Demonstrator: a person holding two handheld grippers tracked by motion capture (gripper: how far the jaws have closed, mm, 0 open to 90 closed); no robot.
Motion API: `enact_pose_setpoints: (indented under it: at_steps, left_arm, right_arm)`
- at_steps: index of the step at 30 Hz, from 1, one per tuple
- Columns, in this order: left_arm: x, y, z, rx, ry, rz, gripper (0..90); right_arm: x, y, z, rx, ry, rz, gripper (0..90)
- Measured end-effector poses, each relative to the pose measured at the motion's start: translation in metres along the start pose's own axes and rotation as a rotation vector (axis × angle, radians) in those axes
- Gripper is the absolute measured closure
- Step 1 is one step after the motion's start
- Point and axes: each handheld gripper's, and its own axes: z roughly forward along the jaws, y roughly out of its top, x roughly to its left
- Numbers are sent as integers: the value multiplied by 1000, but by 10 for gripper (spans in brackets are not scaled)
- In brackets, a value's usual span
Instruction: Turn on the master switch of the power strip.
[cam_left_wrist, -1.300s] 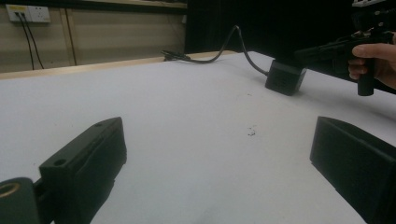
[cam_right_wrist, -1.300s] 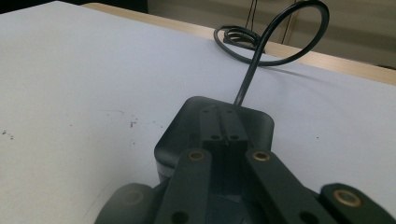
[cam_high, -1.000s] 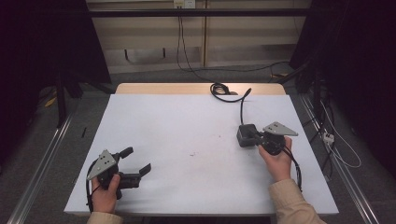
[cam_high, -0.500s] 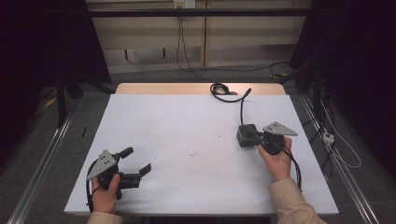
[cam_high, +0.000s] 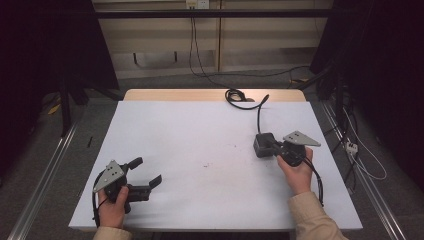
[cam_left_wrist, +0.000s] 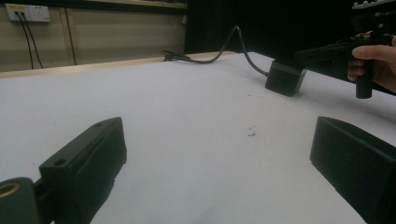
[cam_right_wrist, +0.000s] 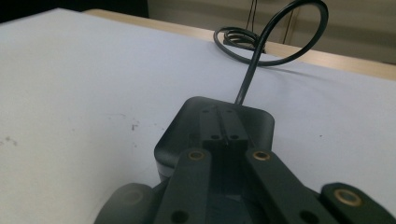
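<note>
A black power adapter box (cam_high: 261, 145) lies on the white table (cam_high: 200, 130) at the right. Its black cable (cam_high: 243, 99) runs back to a coil at the far edge. My right gripper (cam_high: 268, 146) is shut, its tips lying over the top of the box with nothing between them. The right gripper view has the two jaws pressed together (cam_right_wrist: 223, 127) above the box (cam_right_wrist: 259, 122), with the cable (cam_right_wrist: 261, 44) looping behind. Near the front left corner my left gripper (cam_high: 146, 171) is open and empty. Across the table, the left gripper view takes in the box (cam_left_wrist: 284, 78) and the right gripper (cam_left_wrist: 327, 52).
A few small dark specks (cam_high: 206, 164) mark the table's middle. A bare wooden strip (cam_high: 175, 95) runs along the table's far edge. Metal rails (cam_high: 45, 180) flank the table on the floor, and cables (cam_high: 360, 160) lie at the right.
</note>
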Motion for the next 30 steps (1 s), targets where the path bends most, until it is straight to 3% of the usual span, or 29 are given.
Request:
enact_pose_setpoints:
  at_steps: [5, 7, 13, 19, 30]
  left_arm:
    - [1, 0, 0, -1, 0, -1, 35]
    - [1, 0, 0, -4, 1, -4, 35]
    - [1, 0, 0, -2, 1, -8, 35]
    - [1, 0, 0, -3, 0, -9, 35]
    - [1, -1, -1, 1, 0, -6, 35]
  right_arm:
    - [-1, 0, 0, 0, 0, 1, 893]
    - [-1, 1, 0, 1, -1, 6, 812]
    - [3, 3, -4, -12, 14, -17, 725]
    - [5, 4, -9, -21, 34, -2, 564]
    - [5, 3, -9, -13, 35, 22, 351]
